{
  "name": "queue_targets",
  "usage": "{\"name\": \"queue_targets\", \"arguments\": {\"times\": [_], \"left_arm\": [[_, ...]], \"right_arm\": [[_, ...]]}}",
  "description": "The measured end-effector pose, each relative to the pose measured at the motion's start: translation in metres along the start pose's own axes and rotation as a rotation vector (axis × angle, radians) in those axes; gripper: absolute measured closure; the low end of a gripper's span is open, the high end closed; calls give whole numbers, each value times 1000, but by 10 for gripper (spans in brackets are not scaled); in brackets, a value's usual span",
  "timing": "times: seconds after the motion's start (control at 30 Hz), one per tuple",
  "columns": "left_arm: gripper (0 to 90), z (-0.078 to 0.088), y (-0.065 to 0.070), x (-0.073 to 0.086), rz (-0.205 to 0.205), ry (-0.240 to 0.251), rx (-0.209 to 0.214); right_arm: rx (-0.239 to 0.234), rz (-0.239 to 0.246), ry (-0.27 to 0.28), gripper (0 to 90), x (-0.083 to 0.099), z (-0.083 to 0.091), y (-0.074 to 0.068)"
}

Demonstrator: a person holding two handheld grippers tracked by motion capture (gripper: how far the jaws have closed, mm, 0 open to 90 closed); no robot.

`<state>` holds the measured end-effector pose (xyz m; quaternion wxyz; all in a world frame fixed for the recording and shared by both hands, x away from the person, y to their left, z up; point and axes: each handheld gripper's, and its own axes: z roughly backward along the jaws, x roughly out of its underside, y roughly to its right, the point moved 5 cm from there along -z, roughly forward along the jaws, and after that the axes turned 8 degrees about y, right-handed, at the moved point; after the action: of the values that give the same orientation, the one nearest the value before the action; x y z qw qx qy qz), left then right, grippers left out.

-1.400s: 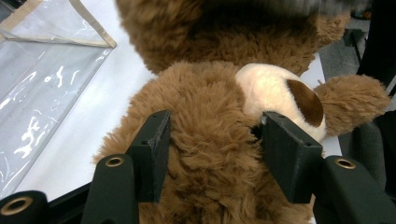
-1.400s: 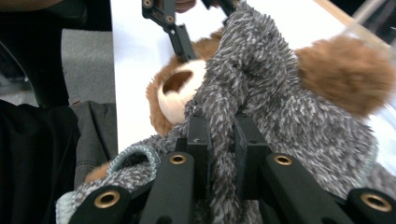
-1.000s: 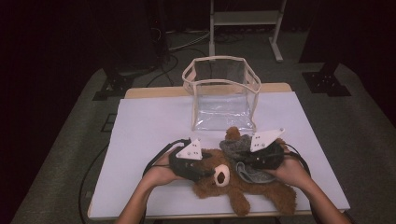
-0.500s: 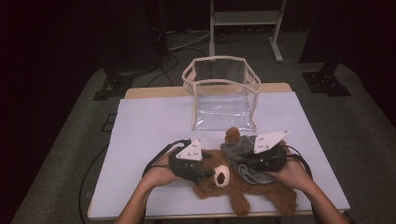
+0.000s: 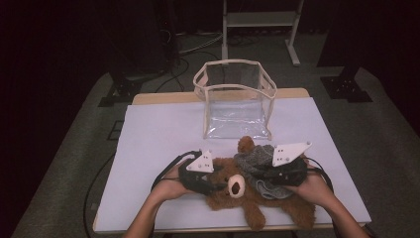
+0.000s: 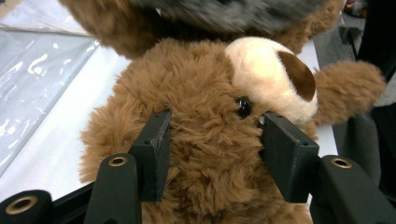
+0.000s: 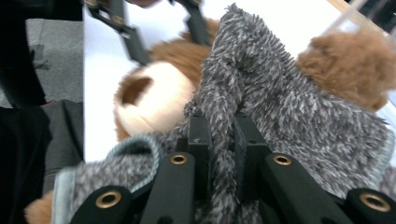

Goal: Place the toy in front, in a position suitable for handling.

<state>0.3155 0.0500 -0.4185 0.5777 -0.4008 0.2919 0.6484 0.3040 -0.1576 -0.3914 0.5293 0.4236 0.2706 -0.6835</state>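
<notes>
We held the fluffy brown teddy bear's head (image 6: 205, 154) steady in our left gripper (image 6: 212, 154), its jaws just closing, so our right gripper (image 7: 219, 154), clamped on the grey knitted garment (image 7: 285, 112), could pull it

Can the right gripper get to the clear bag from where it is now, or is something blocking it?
Probably yes. The clear bag stands open just beyond the right gripper, with bare table between. But that gripper is shut on the grey garment on the teddy bear.
</notes>
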Motion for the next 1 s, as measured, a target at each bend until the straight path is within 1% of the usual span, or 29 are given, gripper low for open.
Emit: {"name": "queue_targets", "arguments": {"times": [0.03, 0.07, 0.1, 0.2, 0.23, 0.27, 0.3, 0.33, 0.37, 0.4, 0.43, 0.53, 0.6, 0.63, 0.67, 0.73, 0.77, 0.93, 0.97, 1.0], "left_arm": [[453, -3, -1, -3, -5, -4, 1], [453, -3, -1, -3, -5, -4, 1], [453, -6, -1, -5, -14, -11, 2], [451, -5, -2, -6, -21, -15, 0], [448, -4, -2, -5, -22, -16, 0], [448, -3, -2, -5, -21, -14, -1], [441, 3, -2, -4, -24, -8, -2], [437, 3, -2, -4, -24, -8, -2], [432, 8, 0, -4, -26, -5, -9], [419, 8, 0, -4, -26, -5, -9], [404, 12, 1, -4, -29, -5, -12], [406, 17, 3, -1, -32, -7, -16], [436, 17, 2, 0, -28, -2, -13], [457, 13, 2, 3, -23, 0, -22], [469, 10, 2, 4, -18, -2, -19], [477, 5, 1, 5, -17, 8, -19], [477, 3, 0, 4, -10, 16, -15], [478, -2, -1, -1, -10, 27, -9], [478, -5, -2, -2, -24, 10, -9], [477, -5, -2, -2, -24, 10, -9]], "right_arm": [[-3, 8, -2, 787, -1, -2, -2], [-5, 11, -3, 787, -2, -3, -4], [-6, 16, -3, 787, -2, -4, -5], [-6, 13, -8, 787, 1, -4, -5], [-3, -8, -14, 787, 8, -2, -2], [-3, -8, -14, 787, 8, -2, -2], [1, -25, -9, 788, 16, 1, 0], [-2, -34, 1, 788, 18, 3, 1], [0, -42, 7, 788, 20, 6, 1], [0, -42, 7, 788, 20, 6, 1], [2, -57, 16, 788, 23, 11, 2], [16, -57, 12, 787, 24, 18, 5], [23, -58, 9, 788, 24, 21, 6], [28, -64, 9, 787, 24, 23, 6], [29, -61, 9, 787, 23, 23, 6], [25, -51, 9, 787, 19, 20, 3], [25, -43, 13, 787, 17, 18, 1], [-7, 0, 15, 787, -3, 1, -4], [-9, 16, 16, 787, -8, -4, -4], [-12, 23, 20, 787, -12, -7, -5]]}}
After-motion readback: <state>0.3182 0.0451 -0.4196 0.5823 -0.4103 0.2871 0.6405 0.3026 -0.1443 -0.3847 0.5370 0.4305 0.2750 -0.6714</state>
